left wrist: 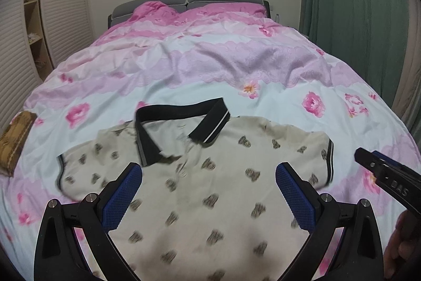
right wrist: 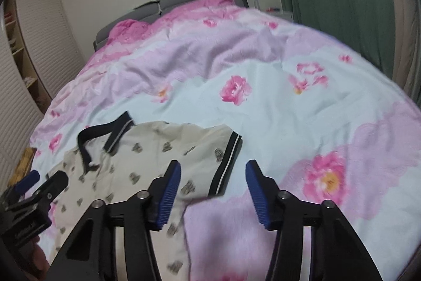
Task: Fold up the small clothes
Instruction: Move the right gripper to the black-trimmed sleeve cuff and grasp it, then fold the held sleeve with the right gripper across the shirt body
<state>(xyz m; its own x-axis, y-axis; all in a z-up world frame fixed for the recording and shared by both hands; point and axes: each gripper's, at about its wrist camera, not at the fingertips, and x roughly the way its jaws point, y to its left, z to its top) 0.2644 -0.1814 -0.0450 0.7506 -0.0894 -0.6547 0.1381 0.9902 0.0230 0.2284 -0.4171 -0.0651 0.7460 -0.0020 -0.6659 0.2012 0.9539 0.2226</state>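
Left gripper (left wrist: 209, 170): jaws spread wide over the chest of the shirt, blue ribbed pads clear of the cloth, nothing held; in the right wrist view it enters at the lower left, partly cut off by the frame edge.
Right gripper (right wrist: 213, 173): jaws apart with a moderate gap, nothing between the pads; its left pad hangs over the shirt's sleeve area, its right pad over bare bedcover.
Writing: white letters reading "DAS" on the black side of the right gripper as it shows at the right edge of the left wrist view; the lettering on the left gripper's body in the right wrist view is too blurred to read.
Brown item (left wrist: 13, 141): at the far left edge of the bed, cut off and unclear.
Polo shirt (left wrist: 210, 188): cream with small dark motifs, too blurred to make out, lying front-up and spread flat on the near end of the bed, collar pointing toward the headboard.
Collar (left wrist: 181, 128): black with a thin pale stripe, open and slightly raised.
Sleeve cuff (right wrist: 227, 165): black-and-white striped trim, lying flat.
Bedcover (left wrist: 236, 65): pale blue and pink with rose print, rumpled.
Hand (left wrist: 402, 241): only a sliver at the lower right edge.
Curtain (left wrist: 355, 4): green, far right.
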